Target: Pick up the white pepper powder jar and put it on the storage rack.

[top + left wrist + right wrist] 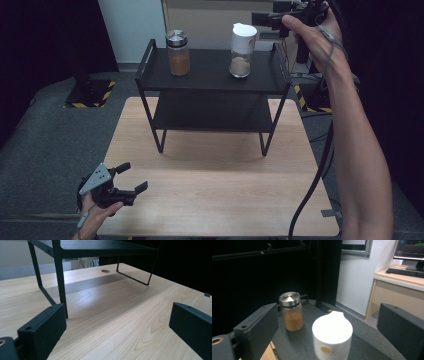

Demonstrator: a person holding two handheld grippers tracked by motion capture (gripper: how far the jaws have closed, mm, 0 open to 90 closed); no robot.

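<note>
A black two-tier rack (212, 80) stands at the back of the wooden table (215, 195). On its top shelf a metal-lidded jar of brown powder (178, 52) stands left and a white-capped jar of pale powder (242, 50) stands right. My right gripper (257, 19) hovers just right of and above the white cap, open and apart from it. In the right gripper view the white-capped jar (332, 337) sits low between the wide jaws of the right gripper (327, 315), with the metal-lidded jar (291, 312) behind. My left gripper (134, 176) rests open at the table's front left corner, facing the rack leg (60, 277).
The right gripper's black cable (315, 180) hangs down along the table's right edge. A yellow-and-black striped base (90, 92) stands on the grey floor at the back left. A desk with a keyboard (404, 272) lies beyond the rack.
</note>
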